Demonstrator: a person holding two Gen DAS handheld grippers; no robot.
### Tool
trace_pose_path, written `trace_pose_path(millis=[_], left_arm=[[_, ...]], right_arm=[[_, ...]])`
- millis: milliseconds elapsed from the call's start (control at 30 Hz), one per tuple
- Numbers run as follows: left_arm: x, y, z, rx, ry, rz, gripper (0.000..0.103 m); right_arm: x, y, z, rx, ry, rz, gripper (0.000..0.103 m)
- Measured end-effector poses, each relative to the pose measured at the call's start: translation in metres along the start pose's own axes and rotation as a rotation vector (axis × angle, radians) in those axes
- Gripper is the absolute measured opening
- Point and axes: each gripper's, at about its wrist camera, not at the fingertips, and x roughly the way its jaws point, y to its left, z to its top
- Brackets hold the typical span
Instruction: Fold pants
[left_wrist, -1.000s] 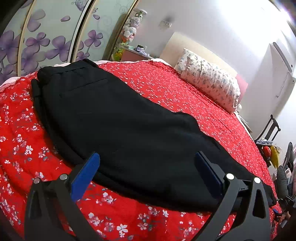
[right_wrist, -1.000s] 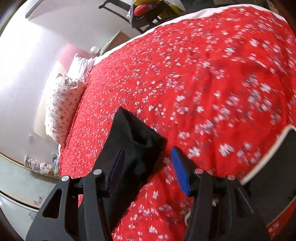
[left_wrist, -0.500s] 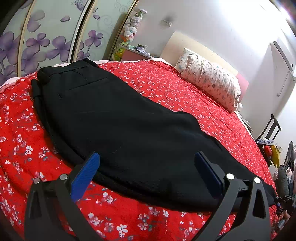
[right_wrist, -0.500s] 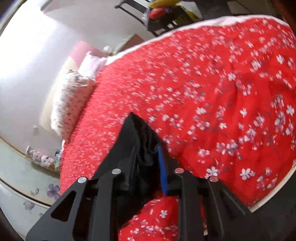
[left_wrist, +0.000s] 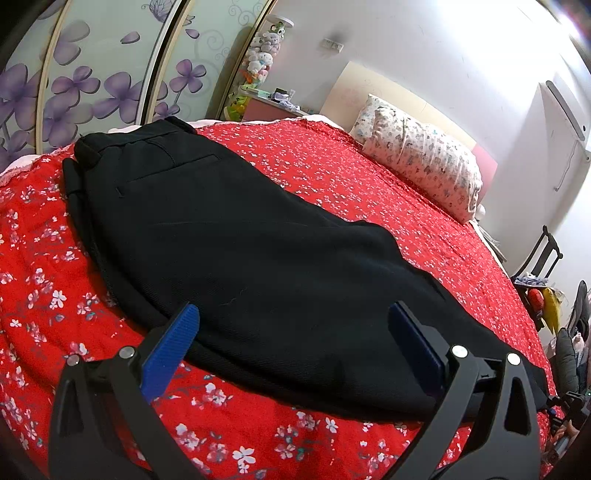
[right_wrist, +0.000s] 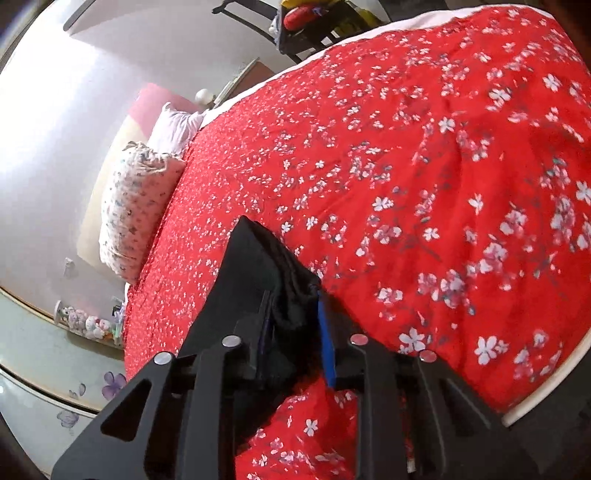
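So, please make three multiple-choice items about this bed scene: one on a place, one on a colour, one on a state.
1. Where do the black pants lie?
A. on the red bedspread
B. on the chair
C. on the floor

2. What colour are the pads on the left gripper fingers?
A. green
B. blue
C. white

3. What is between the right gripper fingers?
A. nothing
B. the pillow
C. the end of the pants

Answers:
1. A: the left wrist view shows them spread flat on the flowered cover.
2. B: both pads are blue.
3. C: the jaws are closing with black cloth pinched between them.
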Motion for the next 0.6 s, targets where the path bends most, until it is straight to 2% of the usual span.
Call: trace_pose_path(millis=[133, 333, 467, 600], left_arm=[[-0.001, 0.000, 0.000, -0.001, 0.000, -0.001, 0.101], [-0.001, 0.000, 0.000, -0.003, 0.000, -0.004, 0.101], [-0.001, 0.000, 0.000, -0.008, -0.002, -0.010, 0.101], [-0.001, -0.001, 0.002, -0.016, -0.003, -0.018, 0.101]], right_arm=[[-0.011, 0.020, -0.001, -0.050, -0.045, 0.063, 0.016], [-0.019, 0.077, -0.013, -0.146, -0.021, 0.189, 0.016], [-0.013, 0.133, -0.040, -0.230, 0.052, 0.285, 0.016], [0.006, 0.192, -0.088, -0.310, 0.183, 0.374, 0.016]])
